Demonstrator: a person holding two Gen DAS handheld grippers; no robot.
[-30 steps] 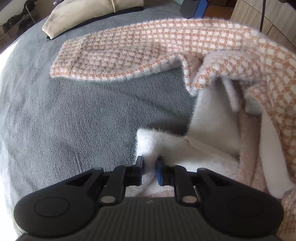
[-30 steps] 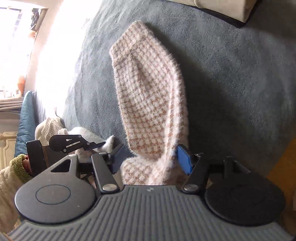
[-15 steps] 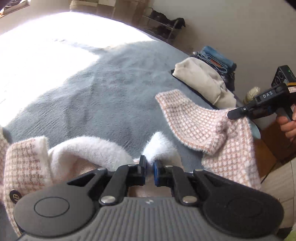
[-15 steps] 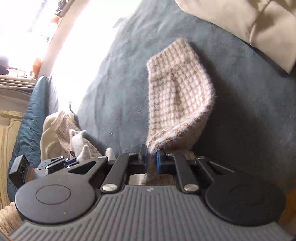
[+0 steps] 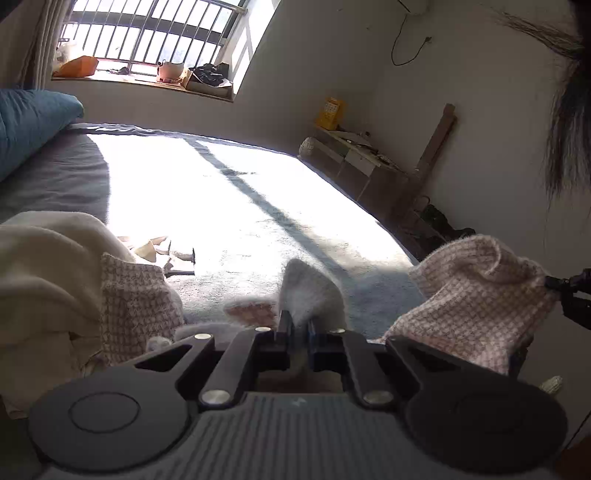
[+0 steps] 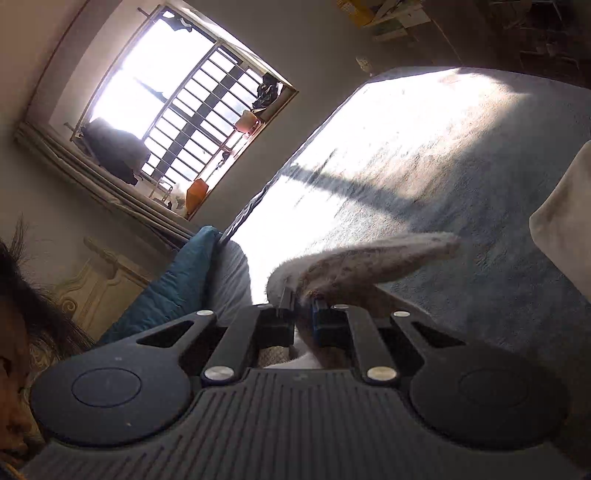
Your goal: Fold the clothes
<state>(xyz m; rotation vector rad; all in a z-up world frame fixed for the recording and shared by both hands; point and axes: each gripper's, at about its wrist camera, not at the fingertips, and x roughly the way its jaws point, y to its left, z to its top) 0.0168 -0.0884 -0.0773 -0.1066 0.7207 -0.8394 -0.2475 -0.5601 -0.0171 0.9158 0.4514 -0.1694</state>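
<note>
- The bed (image 5: 240,206), covered in a grey fleece blanket, fills the middle of both views; a broad patch of sunlight lies across it, cut by a dark bar of shadow.
- The barred window (image 5: 155,33) sits in the far wall behind the bed, with an orange bag, a basket and dark clutter on its sill.
- A blue pillow (image 5: 29,122) lies at the head of the bed, on the left of the left wrist view and low left of centre in the right wrist view.
- A cream garment (image 5: 44,266) is heaped on the bed to the left, beside the sweater's cloth.
- The checked sweater (image 5: 476,295), fuzzy pink-and-white knit with a white inner side, is lifted off the bed and hangs between the two grippers: one part bunches up on the right of the left wrist view, another droops at the left beside the cream heap.
- The left gripper (image 5: 301,326) has its fingers clenched on a white fuzzy edge of the sweater, which pokes up in a peak above the tips.
- The right gripper (image 6: 303,306) is likewise clamped on sweater cloth; a fuzzy flap sticks out past the tips to the right, above the blanket.
- Dark hair of the person (image 6: 26,295) shows at the left edge of the right wrist view.
</note>
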